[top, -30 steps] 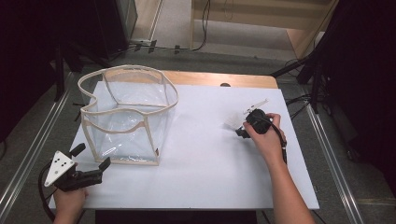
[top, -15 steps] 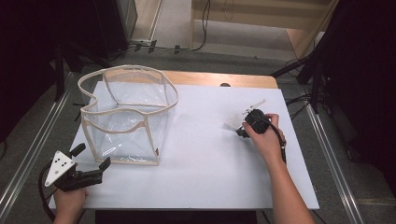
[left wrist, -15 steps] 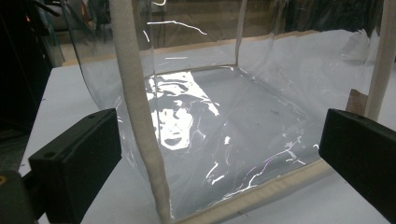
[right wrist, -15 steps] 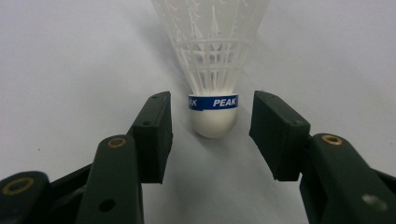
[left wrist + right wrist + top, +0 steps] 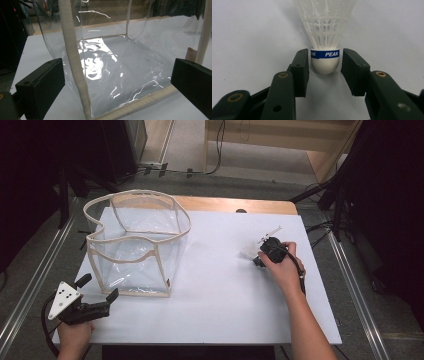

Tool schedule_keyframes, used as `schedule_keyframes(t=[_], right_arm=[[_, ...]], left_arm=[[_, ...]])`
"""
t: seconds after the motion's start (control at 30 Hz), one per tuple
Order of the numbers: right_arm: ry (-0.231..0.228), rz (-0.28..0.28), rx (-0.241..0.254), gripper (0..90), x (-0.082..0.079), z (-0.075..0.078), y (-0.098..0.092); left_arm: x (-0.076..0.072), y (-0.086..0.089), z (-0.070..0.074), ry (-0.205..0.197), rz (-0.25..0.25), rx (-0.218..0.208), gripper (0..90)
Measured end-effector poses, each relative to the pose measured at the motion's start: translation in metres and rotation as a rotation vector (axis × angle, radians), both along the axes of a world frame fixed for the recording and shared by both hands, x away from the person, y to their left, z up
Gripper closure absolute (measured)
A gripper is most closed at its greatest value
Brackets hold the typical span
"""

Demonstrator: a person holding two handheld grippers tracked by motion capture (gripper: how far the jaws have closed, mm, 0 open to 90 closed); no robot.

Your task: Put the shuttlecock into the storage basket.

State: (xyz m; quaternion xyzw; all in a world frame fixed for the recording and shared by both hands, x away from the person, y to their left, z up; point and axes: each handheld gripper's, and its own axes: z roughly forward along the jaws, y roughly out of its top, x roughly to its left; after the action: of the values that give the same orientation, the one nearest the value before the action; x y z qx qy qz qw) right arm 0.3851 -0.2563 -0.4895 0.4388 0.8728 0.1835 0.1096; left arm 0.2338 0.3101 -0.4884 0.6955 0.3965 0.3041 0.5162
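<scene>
Shuttlecock (image 5: 325,53): lies on the white counter (image 5: 215,310) at its right side, cork toward the right claw (image 5: 325,65), feather skirt pointing away; the cork sits between the jaws.
Right claw: jaws have just been closing and now stand narrow at either side of the cork; the left pad looks to touch the blue band, while a thin gap seems to remain at the right pad, so no firm hold yet by my reading.
Left claw (image 5: 117,82): jaws wide, nothing between them, aimed at the near corner of the clear bag (image 5: 135,245), which stands at the counter's left, well apart from the shuttlecock.
Risk, slip: the cork is round and smooth; pads landing low on the dome could squeeze it forward and out.
Risk, roll: uneven contact from one pad first could nudge the shuttlecock sideways.
Risk, crush: a grip shifted onto the skirt would bend the plastic ribs.
</scene>
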Motion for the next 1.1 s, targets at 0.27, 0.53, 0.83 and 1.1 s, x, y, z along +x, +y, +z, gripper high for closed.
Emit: schedule_keyframes(t=[0.27, 0.53, 0.83, 1.1], right_arm=[[0.015, 0.003, 0.000, 62.7, 0.000, 0.000, -0.001], [0.010, -0.006, 0.020, 62.8, 0.000, 0.002, -0.004], [0.006, 0.003, 0.028, 62.9, 0.001, 0.008, -0.005], [0.002, 0.004, 0.034, 62.9, 0.002, 0.012, -0.003]], left_arm=[[0.000, 0.000, 0.000, 0.002, 0.001, -0.001, 0.0], [0.000, 0.000, 0.000, 0.004, 0.000, 0.002, 0.0], [0.000, 0.000, 0.000, 0.004, 0.000, 0.001, 0.0], [0.000, 0.000, 0.000, 0.004, 0.000, 0.001, 0.0]])
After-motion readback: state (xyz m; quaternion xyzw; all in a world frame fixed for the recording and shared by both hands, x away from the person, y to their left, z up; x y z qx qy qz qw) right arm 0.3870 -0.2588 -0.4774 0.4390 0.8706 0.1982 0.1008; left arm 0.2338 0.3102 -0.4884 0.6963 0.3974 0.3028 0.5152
